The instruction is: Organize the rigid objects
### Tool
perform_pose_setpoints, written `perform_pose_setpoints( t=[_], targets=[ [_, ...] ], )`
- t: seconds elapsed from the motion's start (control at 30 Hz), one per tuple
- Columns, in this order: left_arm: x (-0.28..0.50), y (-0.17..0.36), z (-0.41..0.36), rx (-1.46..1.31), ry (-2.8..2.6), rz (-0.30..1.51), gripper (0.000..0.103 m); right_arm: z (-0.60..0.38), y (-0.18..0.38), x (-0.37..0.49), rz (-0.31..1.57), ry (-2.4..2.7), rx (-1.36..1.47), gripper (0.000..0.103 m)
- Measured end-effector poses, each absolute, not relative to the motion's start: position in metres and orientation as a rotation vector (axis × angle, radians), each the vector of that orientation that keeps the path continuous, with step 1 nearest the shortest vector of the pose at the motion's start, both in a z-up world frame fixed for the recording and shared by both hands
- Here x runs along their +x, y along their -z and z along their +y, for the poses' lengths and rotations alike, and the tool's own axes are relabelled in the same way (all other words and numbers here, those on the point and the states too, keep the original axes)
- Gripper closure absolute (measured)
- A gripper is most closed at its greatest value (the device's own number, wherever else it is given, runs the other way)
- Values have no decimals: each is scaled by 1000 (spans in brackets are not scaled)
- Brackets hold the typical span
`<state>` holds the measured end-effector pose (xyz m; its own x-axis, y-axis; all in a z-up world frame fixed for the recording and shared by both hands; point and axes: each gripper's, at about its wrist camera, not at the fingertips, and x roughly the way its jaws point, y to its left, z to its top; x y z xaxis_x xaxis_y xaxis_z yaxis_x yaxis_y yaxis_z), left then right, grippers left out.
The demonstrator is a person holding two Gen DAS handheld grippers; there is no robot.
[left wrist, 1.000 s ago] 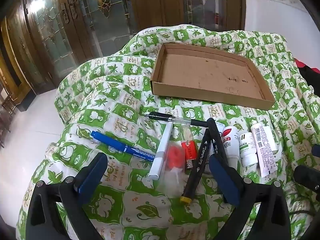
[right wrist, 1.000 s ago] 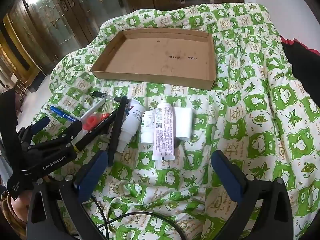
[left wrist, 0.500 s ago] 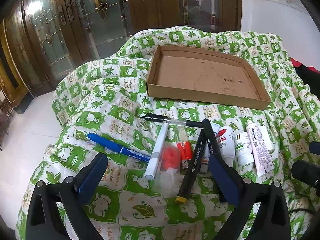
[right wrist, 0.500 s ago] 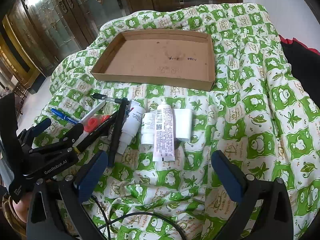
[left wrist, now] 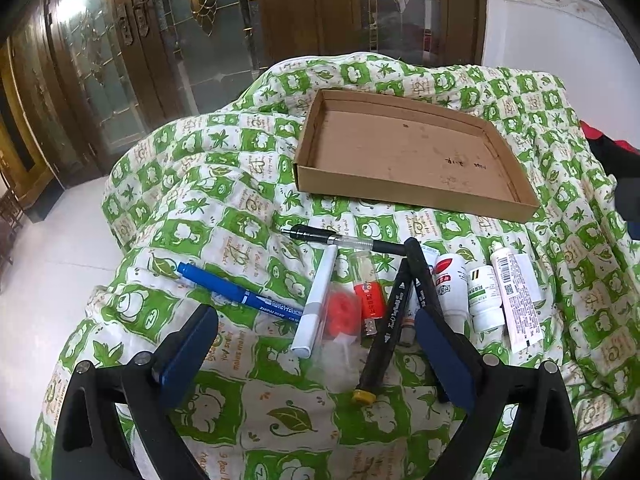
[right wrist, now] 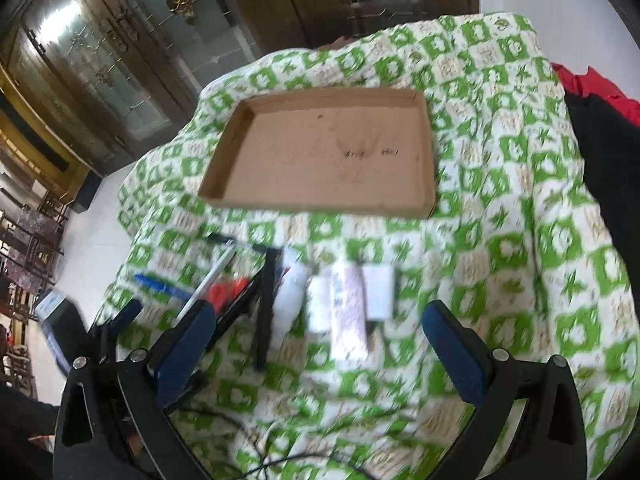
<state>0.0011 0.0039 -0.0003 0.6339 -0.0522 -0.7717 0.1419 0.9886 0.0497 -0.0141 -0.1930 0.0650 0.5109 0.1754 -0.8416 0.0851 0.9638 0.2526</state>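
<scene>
Both grippers hang above a surface draped in a green-and-white patterned quilt (left wrist: 208, 216), each with its fingers spread wide and holding nothing. The left gripper (left wrist: 316, 354) hovers over a row of small items: a blue marker (left wrist: 240, 294), a white pen (left wrist: 316, 300), a black pen (left wrist: 340, 238), a red USB stick (left wrist: 370, 298), two black markers (left wrist: 394, 312), a white bottle with a red label (left wrist: 452, 290), a smaller white bottle (left wrist: 484, 298) and a white tube (left wrist: 516, 300). Beyond the row lies a shallow cardboard tray (left wrist: 408, 196), holding nothing. The right gripper (right wrist: 318, 348) faces the same row; its view is motion-blurred, with the tray (right wrist: 316, 204) farther back.
</scene>
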Motion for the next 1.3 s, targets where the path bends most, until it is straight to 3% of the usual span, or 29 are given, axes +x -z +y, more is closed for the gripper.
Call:
perform_pose_setpoints(
  t=[0.07, 0.13, 0.2, 0.27, 0.33, 0.63, 0.7, 1.03, 1.13, 1.3],
  targets=[
    [2, 2, 7, 90, 112, 888, 3, -203, -54, -9, 1044, -38, 278, 2],
    [4, 3, 8, 79, 111, 897, 3, -219, -36, -7, 1077, -44, 324, 14],
    [5, 4, 8, 80, 111, 902, 3, -228, -21, -5, 1128, -50, 366, 37],
    [4, 3, 6, 86, 115, 895, 3, -232, -9, -2, 1173, -56, 386, 44],
    [1, -1, 3, 89, 131, 878, 10, -230, -6, -1, 1184, -63, 380, 44],
    [-6, -2, -10, 92, 230, 880, 22, -202, 14, 15, 1317, -179, 384, 47],
    [-8, 0, -16, 105, 255, 885, 23, -197, 22, 22, 1337, -178, 366, 54],
    [-7, 12, -27, 110, 316, 951, 23, -185, 46, 55, 1347, -139, 258, 58],
    [-5, 19, -30, 101, 339, 993, 23, -180, 46, 63, 1326, -144, 205, 68],
    [0, 25, -41, 91, 373, 1029, 24, -182, 46, 67, 1332, -173, 220, 70]
  ],
)
